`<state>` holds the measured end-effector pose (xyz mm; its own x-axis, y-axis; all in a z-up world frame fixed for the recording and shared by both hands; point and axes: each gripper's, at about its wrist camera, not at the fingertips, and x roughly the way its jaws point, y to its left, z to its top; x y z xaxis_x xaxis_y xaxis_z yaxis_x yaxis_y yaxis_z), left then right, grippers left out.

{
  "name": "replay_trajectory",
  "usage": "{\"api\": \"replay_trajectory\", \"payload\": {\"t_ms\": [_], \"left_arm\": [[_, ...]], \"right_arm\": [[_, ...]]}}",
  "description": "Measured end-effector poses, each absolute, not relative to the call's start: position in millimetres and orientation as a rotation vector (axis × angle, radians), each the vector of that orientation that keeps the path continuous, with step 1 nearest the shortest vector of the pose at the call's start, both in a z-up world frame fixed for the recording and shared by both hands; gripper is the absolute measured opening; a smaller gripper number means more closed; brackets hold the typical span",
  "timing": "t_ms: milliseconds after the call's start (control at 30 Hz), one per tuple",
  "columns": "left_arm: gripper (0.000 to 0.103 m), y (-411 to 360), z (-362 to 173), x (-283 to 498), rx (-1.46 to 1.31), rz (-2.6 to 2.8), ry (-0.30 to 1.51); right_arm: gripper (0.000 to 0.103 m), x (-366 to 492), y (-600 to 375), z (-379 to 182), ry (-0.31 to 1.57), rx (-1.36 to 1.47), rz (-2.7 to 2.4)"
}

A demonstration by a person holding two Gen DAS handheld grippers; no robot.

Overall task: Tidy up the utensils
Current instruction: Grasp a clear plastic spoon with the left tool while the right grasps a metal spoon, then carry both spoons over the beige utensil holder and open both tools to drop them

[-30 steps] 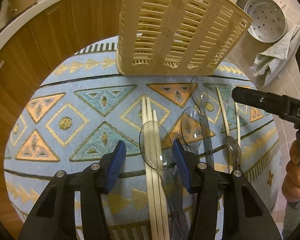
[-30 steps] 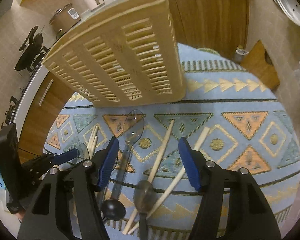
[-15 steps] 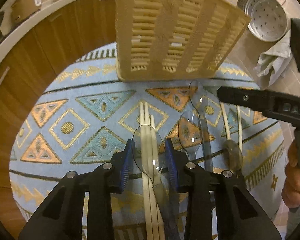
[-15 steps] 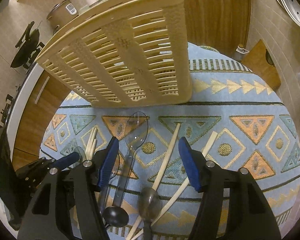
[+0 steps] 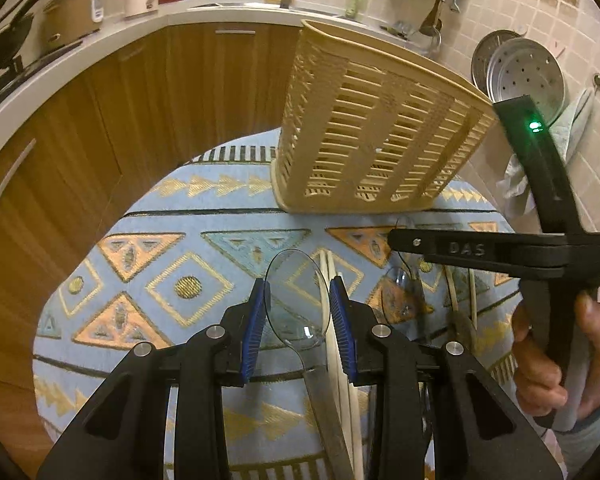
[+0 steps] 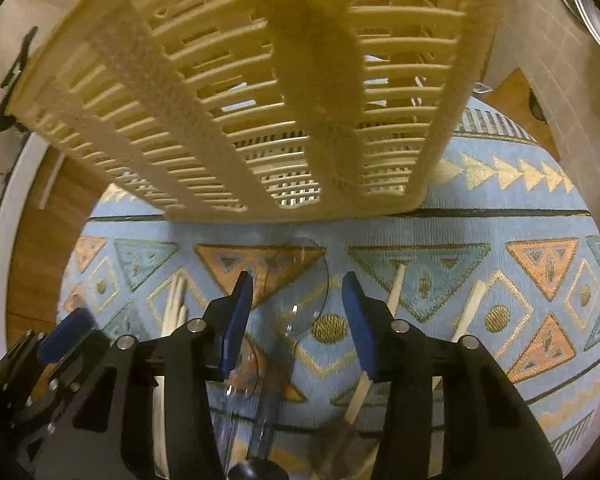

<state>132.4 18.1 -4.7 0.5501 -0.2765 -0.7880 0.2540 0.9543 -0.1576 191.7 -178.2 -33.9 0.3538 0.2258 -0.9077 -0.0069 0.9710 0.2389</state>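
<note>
My left gripper is shut on the bowl of a clear plastic spoon, held a little above the patterned blue cloth. Pale chopsticks lie under it. My right gripper points down over a second clear spoon lying on the cloth. Its jaws are closing with that spoon's bowl between them, and a gap shows on both sides. In the left wrist view the right gripper reaches in from the right. A beige slatted basket stands at the cloth's far edge.
More chopsticks lie right of the right gripper, and a dark spoon lies on the cloth. A person's hand holds the right gripper's grip. Behind are wooden cabinets, a rice cooker, a steamer tray and a towel.
My left gripper closed on the clear spoon and lifted it off the cloth. My right gripper moved toward the basket over the other clear spoon, and its jaws narrowed.
</note>
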Motion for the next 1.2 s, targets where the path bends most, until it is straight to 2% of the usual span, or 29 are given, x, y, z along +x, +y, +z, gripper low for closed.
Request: {"api": "replay_trajectory", "payload": {"t_ms": [33,100,233,367,700,1033,1200], "left_arm": [[0.030,18,-5,132,-0.027,-0.318,0.932],[0.030,20,-8,132,-0.026,-0.321,0.924],[0.030,19,-3,131,-0.021,-0.318,0.887],[0.030,22,13,123,-0.033,-0.313,0.807],[0.030,17,83,97,-0.071,-0.293,0.523],[0.030,0,153,129,-0.105,-0.263,0.252],[0.030,-11,173,160,-0.126,-0.239,0.179]], "right_arm": [[0.041,191,-174,-34,1.199,0.183,0.140],[0.031,186,-164,-35,1.187,0.103,0.106],[0.030,178,-160,-34,1.170,0.077,0.131],[0.030,157,-173,-12,1.058,0.111,0.193],[0.030,84,-205,79,0.555,0.141,0.297],[0.030,110,-236,165,0.260,0.166,0.140],[0.030,145,-260,181,0.179,0.184,0.015]]}}
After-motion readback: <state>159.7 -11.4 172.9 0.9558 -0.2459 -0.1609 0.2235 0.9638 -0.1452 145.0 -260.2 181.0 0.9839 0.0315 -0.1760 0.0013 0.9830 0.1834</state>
